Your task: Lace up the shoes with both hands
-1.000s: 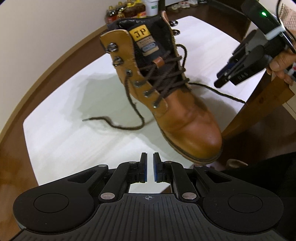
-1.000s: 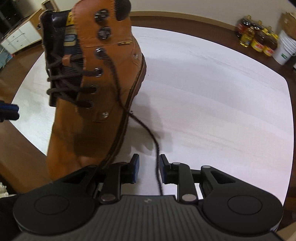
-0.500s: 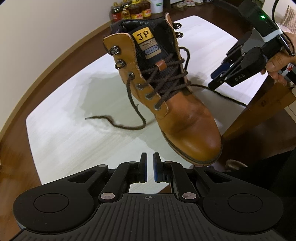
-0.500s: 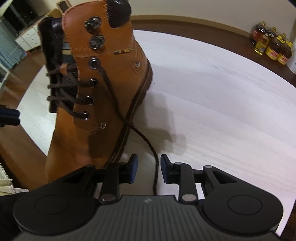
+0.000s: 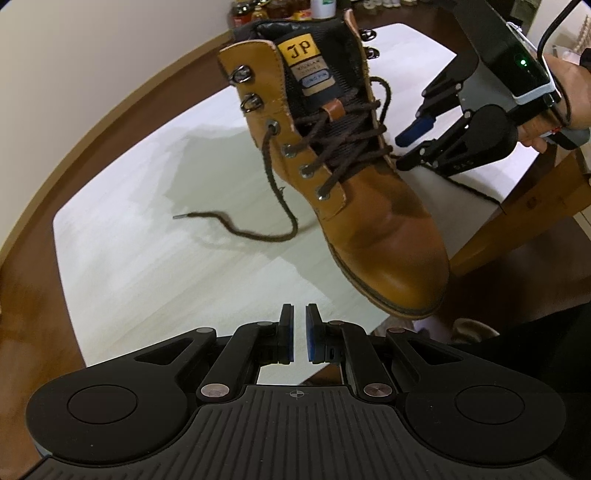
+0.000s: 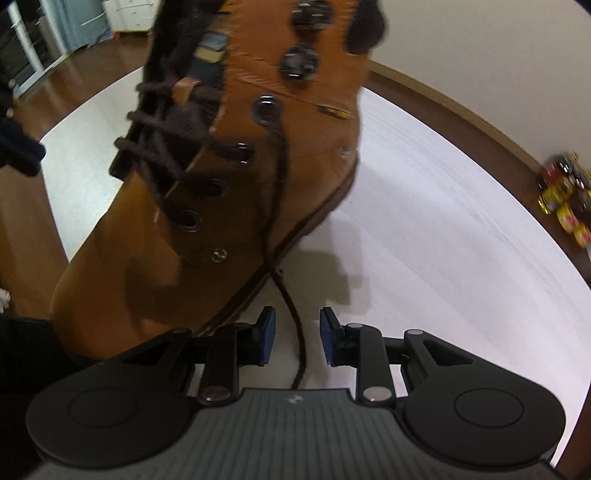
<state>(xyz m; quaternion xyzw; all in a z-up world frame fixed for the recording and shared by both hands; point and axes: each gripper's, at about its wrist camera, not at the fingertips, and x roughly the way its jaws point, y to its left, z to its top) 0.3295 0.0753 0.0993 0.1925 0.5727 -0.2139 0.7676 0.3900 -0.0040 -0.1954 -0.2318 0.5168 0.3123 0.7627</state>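
In the left wrist view, the left gripper (image 5: pixel 299 334) sits at 6 o'clock, its blue pads a narrow slit apart with nothing between them; they pinch nothing, and whether that counts as released or clenched cannot be told. Just beyond, at about 1 o'clock, a tan boot (image 5: pixel 369 206) stands on the white table (image 5: pixel 147 258). Its long axis runs from the toe, nearest at 5 o'clock and hanging past the table's near edge, up to the open collar at 12 o'clock. One loose end of the brown lace (image 5: pixel 273 192) drops from an eyelet and trails across the table toward 9 o'clock. On the tongue, a yellow patch reads "JP"; the smaller labels under it are too fine to read. At 2 o'clock a hand (image 5: pixel 565 99) holds the right gripper (image 5: pixel 410 147) beside the boot's far side, a green light lit on its body. Bottles (image 5: pixel 269 9) stand on the floor at 12 o'clock.

In the blurred right wrist view, the right gripper (image 6: pixel 297 338) has its jaws closing, the pads clear of the other lace end (image 6: pixel 291 317) that runs between them untouched.
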